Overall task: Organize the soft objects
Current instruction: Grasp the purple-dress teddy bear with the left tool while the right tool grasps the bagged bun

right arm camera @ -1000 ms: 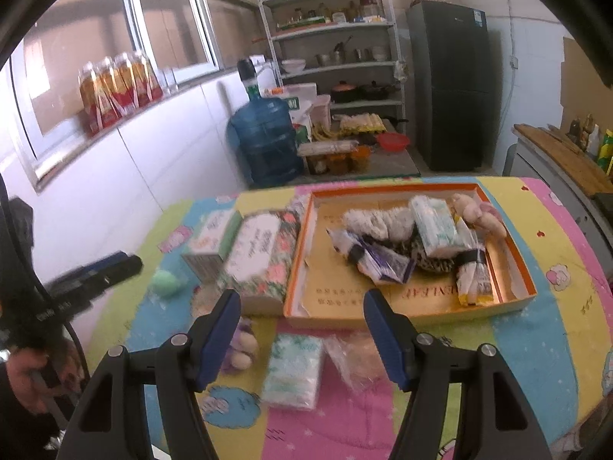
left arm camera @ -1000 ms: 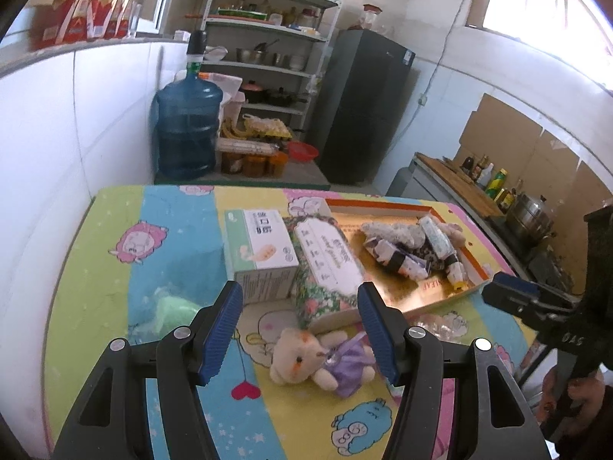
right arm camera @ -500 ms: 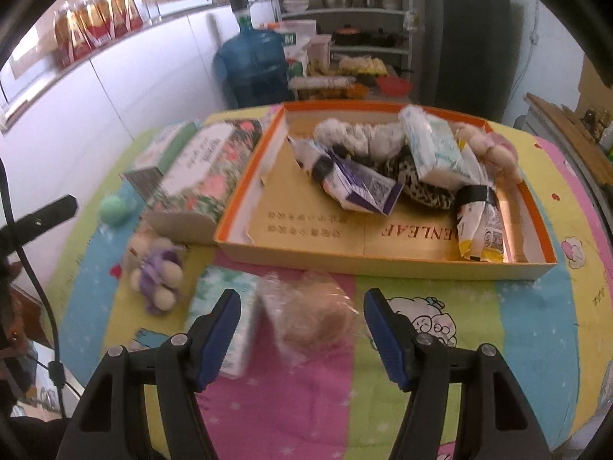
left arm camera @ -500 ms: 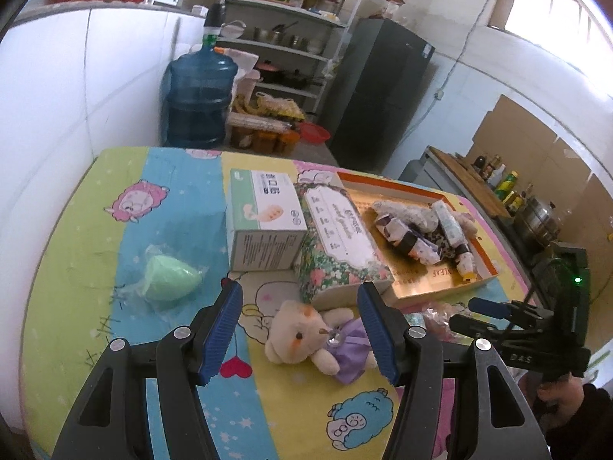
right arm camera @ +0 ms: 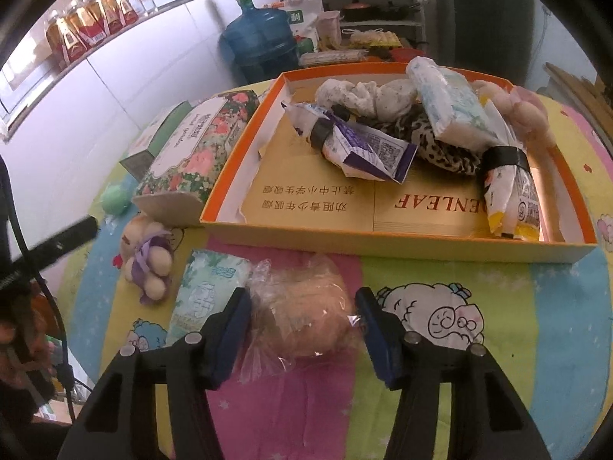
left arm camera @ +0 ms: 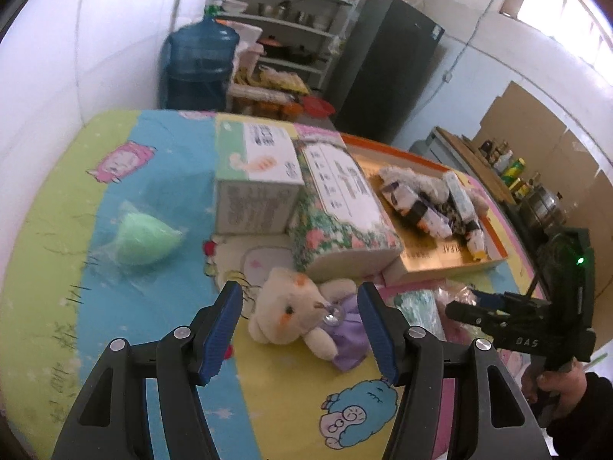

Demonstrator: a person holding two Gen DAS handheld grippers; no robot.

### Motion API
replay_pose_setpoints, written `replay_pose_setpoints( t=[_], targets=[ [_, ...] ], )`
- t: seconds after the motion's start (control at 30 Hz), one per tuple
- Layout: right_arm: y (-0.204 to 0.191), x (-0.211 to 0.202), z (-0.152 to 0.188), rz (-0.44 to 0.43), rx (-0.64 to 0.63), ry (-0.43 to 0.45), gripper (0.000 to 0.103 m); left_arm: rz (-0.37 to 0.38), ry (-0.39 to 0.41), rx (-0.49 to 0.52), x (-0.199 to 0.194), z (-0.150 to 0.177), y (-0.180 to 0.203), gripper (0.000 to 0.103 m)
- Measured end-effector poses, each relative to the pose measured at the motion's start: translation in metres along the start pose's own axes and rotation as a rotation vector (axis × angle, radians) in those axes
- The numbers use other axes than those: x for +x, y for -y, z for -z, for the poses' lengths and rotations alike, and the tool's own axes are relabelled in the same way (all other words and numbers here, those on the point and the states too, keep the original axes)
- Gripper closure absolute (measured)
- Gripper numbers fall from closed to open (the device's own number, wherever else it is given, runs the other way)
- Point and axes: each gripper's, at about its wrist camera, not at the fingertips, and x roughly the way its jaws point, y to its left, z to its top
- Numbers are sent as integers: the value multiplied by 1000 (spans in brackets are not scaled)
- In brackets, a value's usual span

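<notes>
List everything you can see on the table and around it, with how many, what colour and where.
orange tray: 1, orange, far side of table, holding soft packets and cloths
floral box: 1, green and pink, against the tray's left wall
white-green carton: 1, left of the floral box
green pouch: 1, bagged, table's left
plush bear: 1, cream with purple dress, between the left gripper's open jaws
tissue pack: 1, pale green
bagged tan sponge: 1, between the right gripper's closing jaws
water jug: 1, blue, behind table
left gripper: open
right gripper: wrap touched
</notes>
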Motion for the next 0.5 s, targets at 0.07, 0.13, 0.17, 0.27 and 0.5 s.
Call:
replay_pose_setpoints(
  t=[0.07,0.13,0.17,0.27,0.5],
  targets=[
    [0,-2,3,-7,-3,-2,47,13,-23,-1,11,4,3,39],
    [0,-6,7,-5,-11,-4,47,11,-43,-5,22,8,4,39],
    [0,-7,8,-3,-13,-5,47,3,-49,-6,26,10,3,39],
    [1,-11,12,-3,-10,-9,47,-20,-69,-10,39,13,3,39],
    [5,-17,17,3,1,-14,47,18,-62,-57,56,19,-1,31]
  ],
)
